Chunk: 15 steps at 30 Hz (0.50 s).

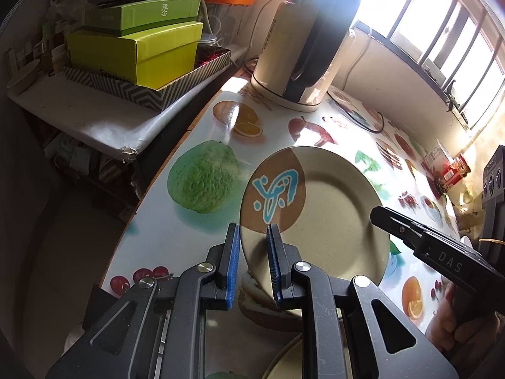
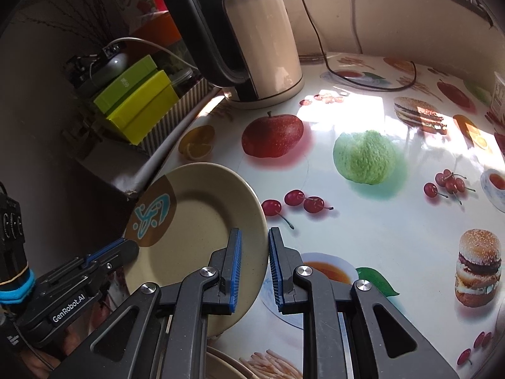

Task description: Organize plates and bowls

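left claw [image 1: 252, 262]: lower centre of the left wrist view, blue pads clamped on the near-left rim of the plate; also seen at lower left of the right wrist view [image 2: 126, 246], biting the plate edge.
right claw [image 2: 255, 268]: lower centre of the right wrist view, blue pads closed on the plate's right rim; in the left wrist view it comes in from the right [image 1: 378, 214] and meets the plate edge.
plate [image 1: 331, 214]: beige, brown patch with blue mark on one side, held tilted off the worktop between both claws; centre of the left wrist view, lower left of centre in the right wrist view [image 2: 195, 221].
other dishes [image 1: 268, 309]: stack partly hidden under the left claw at bottom centre; can't tell whether bowls or plates.
worktop [image 2: 378, 237]: glossy white cover with printed fruit, burgers, cherries; sun patch in the upper middle.
hand [image 1: 454, 325]: lower right of the left wrist view, on the right claw's grip.
kettle [image 2: 262, 47]: cream with dark handle, upright on its base, far side, top centre.
green boxes [image 1: 135, 44]: stacked in a zigzag-pattern tray on a shelf beside the worktop, upper left.
window [image 1: 448, 31]: barred, upper right, bright.
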Available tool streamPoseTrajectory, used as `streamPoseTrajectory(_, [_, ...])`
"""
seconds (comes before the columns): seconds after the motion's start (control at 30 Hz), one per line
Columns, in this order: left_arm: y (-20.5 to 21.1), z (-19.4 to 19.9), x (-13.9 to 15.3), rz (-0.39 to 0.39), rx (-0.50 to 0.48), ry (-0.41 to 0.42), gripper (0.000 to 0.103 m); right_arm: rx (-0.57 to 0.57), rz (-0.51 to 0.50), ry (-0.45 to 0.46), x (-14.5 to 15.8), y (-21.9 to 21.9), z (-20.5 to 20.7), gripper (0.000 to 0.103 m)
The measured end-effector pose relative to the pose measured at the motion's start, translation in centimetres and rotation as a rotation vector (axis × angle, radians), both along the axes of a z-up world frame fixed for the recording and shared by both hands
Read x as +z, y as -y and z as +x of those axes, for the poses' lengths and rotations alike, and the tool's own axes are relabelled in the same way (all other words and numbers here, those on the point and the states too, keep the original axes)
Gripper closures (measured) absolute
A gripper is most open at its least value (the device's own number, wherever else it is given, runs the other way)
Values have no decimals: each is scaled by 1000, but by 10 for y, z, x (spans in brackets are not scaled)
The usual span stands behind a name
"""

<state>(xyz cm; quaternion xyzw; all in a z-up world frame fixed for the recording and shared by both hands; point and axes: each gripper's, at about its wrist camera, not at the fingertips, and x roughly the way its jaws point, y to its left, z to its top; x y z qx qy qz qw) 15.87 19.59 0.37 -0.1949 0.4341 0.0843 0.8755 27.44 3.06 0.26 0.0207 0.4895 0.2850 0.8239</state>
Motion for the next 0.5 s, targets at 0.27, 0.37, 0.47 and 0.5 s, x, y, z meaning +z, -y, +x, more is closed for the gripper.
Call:
streamPoseTrajectory(0.27, [9,-16,10,3,-10,20,85,-8,12,14,11,11,-19,86])
streamPoseTrajectory(0.37, [13,-23,12,5,-14,25,85,-12,19,22,16,17,-27,86])
streamPoseTrajectory(0.47, [17,-30,13,4,-18,27,85,-13,23,31,19,21,-37,86])
streamPoseTrajectory(0.5, [18,-32,13,3,-18,27,85,-15,23,32,20,23,-39,86])
